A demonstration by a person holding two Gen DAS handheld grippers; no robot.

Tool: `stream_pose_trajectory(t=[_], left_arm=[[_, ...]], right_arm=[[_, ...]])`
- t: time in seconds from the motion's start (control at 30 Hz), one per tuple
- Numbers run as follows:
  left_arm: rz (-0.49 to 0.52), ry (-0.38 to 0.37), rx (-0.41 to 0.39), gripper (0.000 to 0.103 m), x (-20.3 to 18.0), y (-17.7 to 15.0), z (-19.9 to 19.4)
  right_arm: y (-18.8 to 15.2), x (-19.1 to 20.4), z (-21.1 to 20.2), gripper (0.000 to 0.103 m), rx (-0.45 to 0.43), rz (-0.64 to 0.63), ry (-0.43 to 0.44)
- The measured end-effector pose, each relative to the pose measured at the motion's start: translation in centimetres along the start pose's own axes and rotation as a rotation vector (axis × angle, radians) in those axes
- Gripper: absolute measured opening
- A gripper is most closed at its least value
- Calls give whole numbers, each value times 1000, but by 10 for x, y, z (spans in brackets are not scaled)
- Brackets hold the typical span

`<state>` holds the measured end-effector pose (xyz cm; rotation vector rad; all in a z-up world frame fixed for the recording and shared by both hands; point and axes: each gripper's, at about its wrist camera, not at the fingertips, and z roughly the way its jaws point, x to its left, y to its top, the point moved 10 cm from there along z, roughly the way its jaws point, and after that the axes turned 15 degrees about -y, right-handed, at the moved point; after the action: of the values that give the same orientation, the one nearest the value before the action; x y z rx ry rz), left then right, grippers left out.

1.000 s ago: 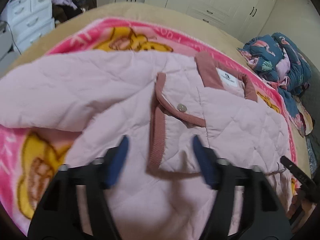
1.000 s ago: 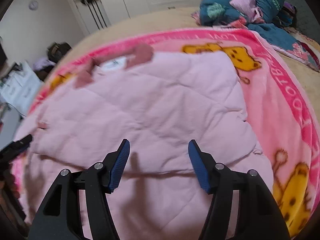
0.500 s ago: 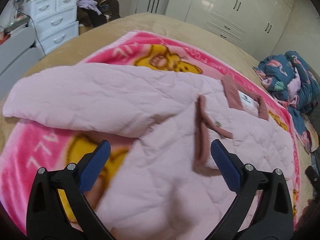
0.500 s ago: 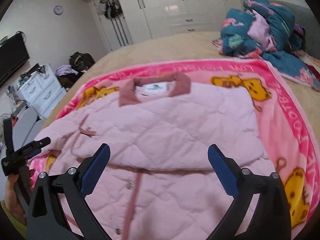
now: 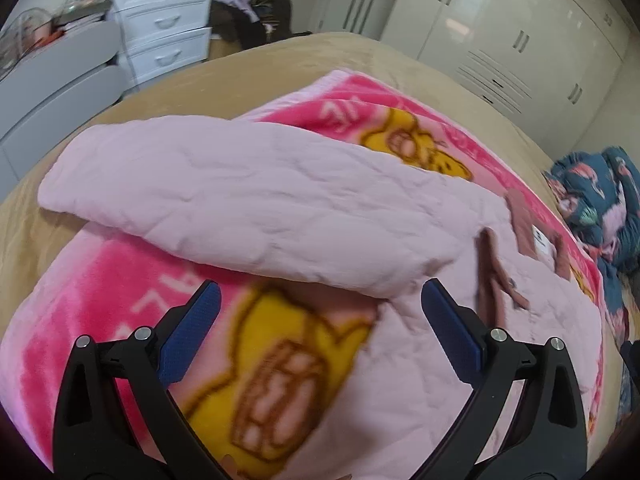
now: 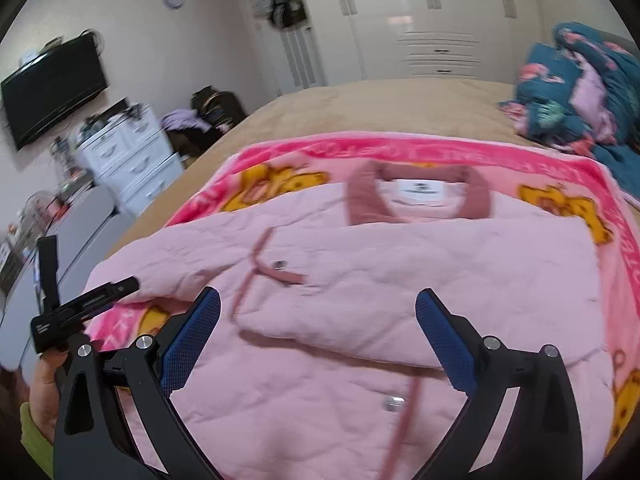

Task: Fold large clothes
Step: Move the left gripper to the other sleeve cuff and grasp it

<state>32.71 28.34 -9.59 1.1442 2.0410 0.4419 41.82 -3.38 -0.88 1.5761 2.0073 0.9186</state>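
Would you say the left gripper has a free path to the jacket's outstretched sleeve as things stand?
Probably yes. The left gripper is open and empty, and the pink sleeve lies flat on the blanket just ahead of its fingertips, with nothing lying over it.

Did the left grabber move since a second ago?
Yes. The left gripper has slid leftward off the pink jacket: the dark pink collar sits far right now, and the jaws, which just opened, hang over the cartoon blanket.

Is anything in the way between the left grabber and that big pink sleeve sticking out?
Nothing visible. The left gripper is open above the cartoon blanket, and the pink jacket's sleeve lies just past its fingertips.
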Motion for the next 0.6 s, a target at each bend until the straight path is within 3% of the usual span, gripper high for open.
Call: stream_pose_trajectory(t=[0.6], left_arm=[[-180, 82, -48, 94, 94, 11, -13]], right_arm=[[-17, 146, 41, 98, 66, -199, 150]])
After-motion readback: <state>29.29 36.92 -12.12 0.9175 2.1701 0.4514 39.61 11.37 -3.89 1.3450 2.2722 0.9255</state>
